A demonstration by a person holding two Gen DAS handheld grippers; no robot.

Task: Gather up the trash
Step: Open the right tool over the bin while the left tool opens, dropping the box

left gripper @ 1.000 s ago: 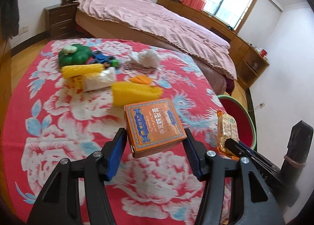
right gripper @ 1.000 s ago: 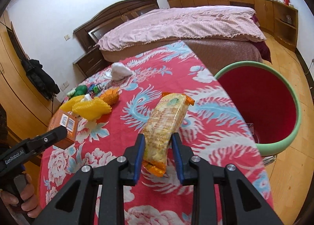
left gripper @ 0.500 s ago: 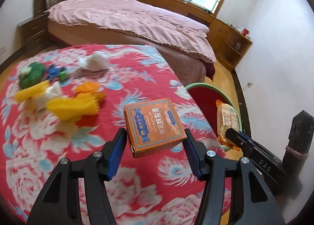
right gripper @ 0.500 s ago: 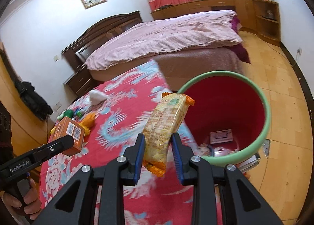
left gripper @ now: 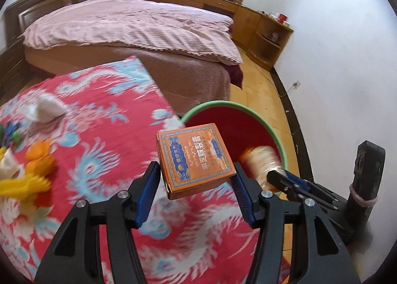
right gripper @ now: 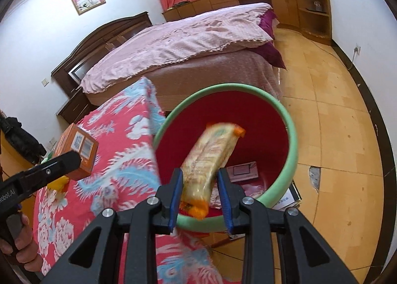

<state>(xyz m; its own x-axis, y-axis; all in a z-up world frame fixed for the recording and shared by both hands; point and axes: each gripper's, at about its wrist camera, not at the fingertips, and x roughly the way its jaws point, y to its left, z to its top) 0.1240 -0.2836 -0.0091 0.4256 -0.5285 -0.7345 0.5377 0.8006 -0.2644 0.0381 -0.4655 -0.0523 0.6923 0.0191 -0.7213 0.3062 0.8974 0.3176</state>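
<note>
My left gripper (left gripper: 196,184) is shut on an orange box (left gripper: 194,157) and holds it above the table edge, beside the red bin with a green rim (left gripper: 280,140). In the right wrist view, my right gripper (right gripper: 201,184) has spread jaws, and the yellow snack packet (right gripper: 208,157) sits blurred and loose between them, over the bin (right gripper: 290,135). The packet also shows in the left wrist view (left gripper: 263,162). The box shows at the left of the right wrist view (right gripper: 77,147).
The table has a red floral cloth (left gripper: 99,140). A white tissue wad (left gripper: 47,108) and orange and yellow toys (left gripper: 32,172) lie at its left. Papers lie in the bin bottom (right gripper: 243,170). A pink bed (left gripper: 129,26) stands behind. Wooden floor (right gripper: 335,135) lies at the right.
Both grippers have swung right from over the table to the bin. The right jaws have widened and the packet is slipping loose. The left gripper still holds the box.
</note>
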